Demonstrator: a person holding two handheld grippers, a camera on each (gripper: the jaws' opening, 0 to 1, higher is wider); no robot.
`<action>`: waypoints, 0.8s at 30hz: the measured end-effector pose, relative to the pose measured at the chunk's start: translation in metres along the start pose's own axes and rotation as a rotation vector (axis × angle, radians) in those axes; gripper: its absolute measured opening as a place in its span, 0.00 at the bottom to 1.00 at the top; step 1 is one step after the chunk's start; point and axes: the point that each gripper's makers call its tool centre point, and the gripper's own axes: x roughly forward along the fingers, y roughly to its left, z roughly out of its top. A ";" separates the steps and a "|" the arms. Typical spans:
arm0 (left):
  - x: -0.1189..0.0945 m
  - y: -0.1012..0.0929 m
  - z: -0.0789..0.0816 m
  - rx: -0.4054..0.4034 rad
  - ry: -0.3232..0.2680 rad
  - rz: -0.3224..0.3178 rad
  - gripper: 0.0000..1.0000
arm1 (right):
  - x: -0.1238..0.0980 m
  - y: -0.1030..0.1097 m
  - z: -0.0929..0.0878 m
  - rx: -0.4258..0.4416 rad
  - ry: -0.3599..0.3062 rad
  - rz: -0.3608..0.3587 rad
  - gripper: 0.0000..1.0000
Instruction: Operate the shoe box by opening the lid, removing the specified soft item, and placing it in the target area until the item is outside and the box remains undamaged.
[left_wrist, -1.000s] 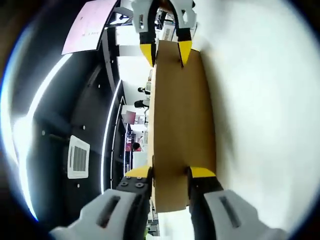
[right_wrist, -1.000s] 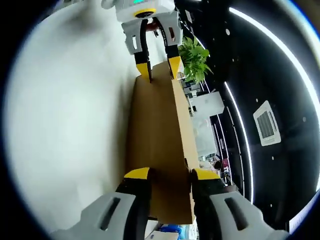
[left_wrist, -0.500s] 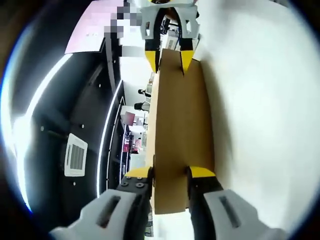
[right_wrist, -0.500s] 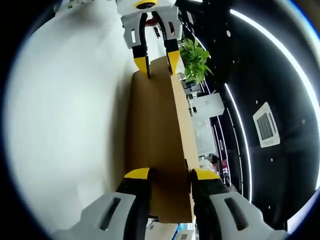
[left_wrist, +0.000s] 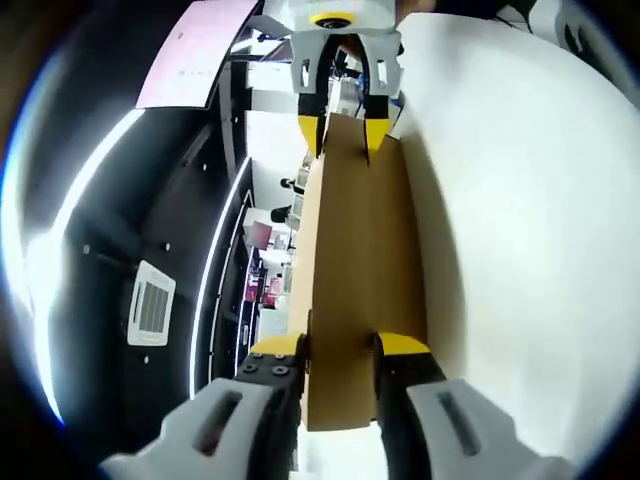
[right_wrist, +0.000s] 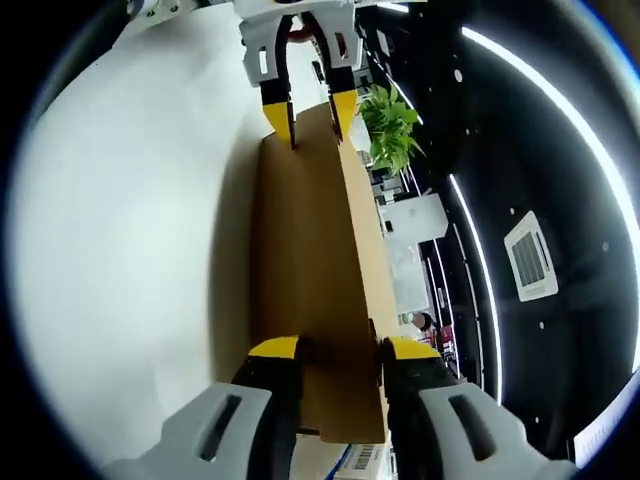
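Observation:
A brown cardboard shoe box lid (left_wrist: 360, 260) is held by its two short ends and appears edge-on and rolled in both views. My left gripper (left_wrist: 340, 345) is shut on the near end of the lid. At the far end, my right gripper (left_wrist: 343, 135) pinches it with its yellow fingertips. In the right gripper view the same lid (right_wrist: 305, 260) runs from my right gripper (right_wrist: 338, 348), shut on it, up to the left gripper (right_wrist: 310, 115). The box body and the soft item are hidden.
A white surface (left_wrist: 520, 250) lies along one side of the lid. On the other side is a dark ceiling with light strips and a square vent (left_wrist: 148, 312). A green plant (right_wrist: 390, 120) and distant desks stand beyond, and a pink sheet (left_wrist: 195, 50) hangs high up.
Both grippers keep their hold on the lid. The views have rolled and shifted slightly, so more of the white surface shows and the opposite gripper sits a bit higher in each.

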 end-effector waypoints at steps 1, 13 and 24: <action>0.000 0.000 0.002 -0.002 0.001 0.000 0.27 | -0.001 0.000 0.000 0.001 -0.001 -0.001 0.31; -0.002 -0.002 0.012 -0.038 0.021 0.022 0.27 | -0.010 0.000 -0.004 -0.022 -0.047 0.009 0.31; -0.005 -0.004 0.018 -0.054 0.059 0.028 0.27 | -0.010 0.001 -0.002 -0.036 -0.130 0.033 0.30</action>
